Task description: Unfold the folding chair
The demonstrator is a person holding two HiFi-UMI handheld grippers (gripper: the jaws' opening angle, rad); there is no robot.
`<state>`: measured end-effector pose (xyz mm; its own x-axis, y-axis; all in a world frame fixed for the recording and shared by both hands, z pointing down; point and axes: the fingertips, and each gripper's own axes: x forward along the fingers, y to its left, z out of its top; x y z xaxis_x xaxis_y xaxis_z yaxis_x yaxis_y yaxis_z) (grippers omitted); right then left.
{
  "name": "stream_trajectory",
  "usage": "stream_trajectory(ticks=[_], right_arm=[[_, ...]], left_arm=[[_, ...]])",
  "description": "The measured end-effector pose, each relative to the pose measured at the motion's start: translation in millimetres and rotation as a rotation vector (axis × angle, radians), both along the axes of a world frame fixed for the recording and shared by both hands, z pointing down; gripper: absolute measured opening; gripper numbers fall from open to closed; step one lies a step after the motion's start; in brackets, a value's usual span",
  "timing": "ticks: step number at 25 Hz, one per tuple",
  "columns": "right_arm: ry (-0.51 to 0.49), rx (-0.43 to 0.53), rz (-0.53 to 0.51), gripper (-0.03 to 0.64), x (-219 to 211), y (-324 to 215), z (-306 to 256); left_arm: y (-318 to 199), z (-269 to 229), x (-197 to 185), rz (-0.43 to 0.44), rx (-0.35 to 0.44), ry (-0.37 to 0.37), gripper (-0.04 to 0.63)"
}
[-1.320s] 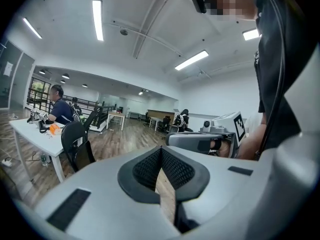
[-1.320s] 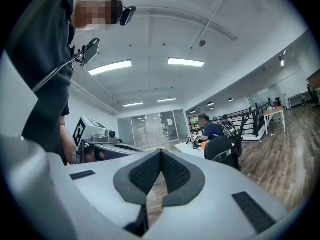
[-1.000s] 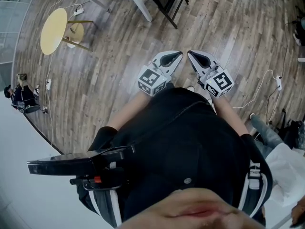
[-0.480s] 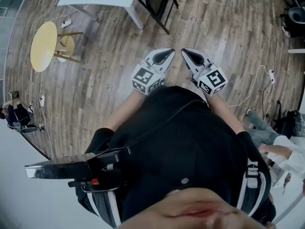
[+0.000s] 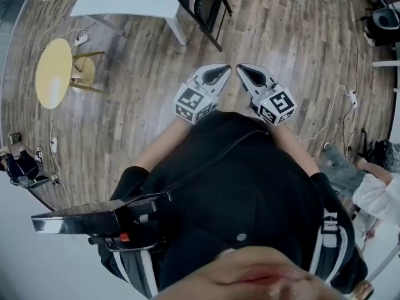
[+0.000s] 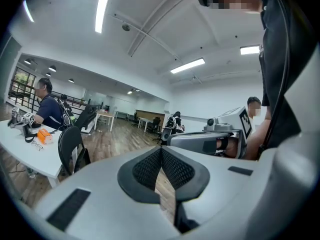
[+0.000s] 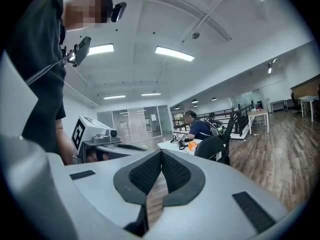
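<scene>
Nothing done yet: chair untouched, all the unfolding left.
Across the floor (image 5: 300, 36), the black chair (image 5: 201, 4) stands just beside the white table (image 5: 125, 5), well apart from the person; I cannot tell how far folded it is. The left gripper (image 5: 224, 74) and right gripper (image 5: 249, 74) point toward it side by side, jaws pressed together on nothing.

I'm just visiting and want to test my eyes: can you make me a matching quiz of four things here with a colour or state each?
Things:
1 chair
2 round table
3 long table
4 left gripper

Descriptions:
A yellow
B jaws shut, nothing held
C black
D white, by the chair

Pairs: 1-C; 2-A; 3-D; 4-B
</scene>
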<state>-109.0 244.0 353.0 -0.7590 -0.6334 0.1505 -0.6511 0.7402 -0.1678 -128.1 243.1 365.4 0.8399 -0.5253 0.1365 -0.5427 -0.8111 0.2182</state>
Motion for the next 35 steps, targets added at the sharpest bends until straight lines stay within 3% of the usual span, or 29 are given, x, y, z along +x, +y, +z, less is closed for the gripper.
stream_trajectory(ticks=[9,18,35], right_arm=[[0.006,-0.008,0.02,0.009,-16.4,-35.0,4.3],[-0.022,-0.004,0.0,0.009,-6.3,-92.6,12.9],[-0.088,-0.001,-0.121,0.009,71.6,-231.3,-3.0]], left_arm=[[-31.9,8.2,-19.5,-0.001,-0.022,0.011,0.005],[-79.7,16.7,-16.5,-0.041,-0.03,-0.017,0.005],[-225.2,0.3,74.2,-0.125,-0.025,-0.088,0.005]])
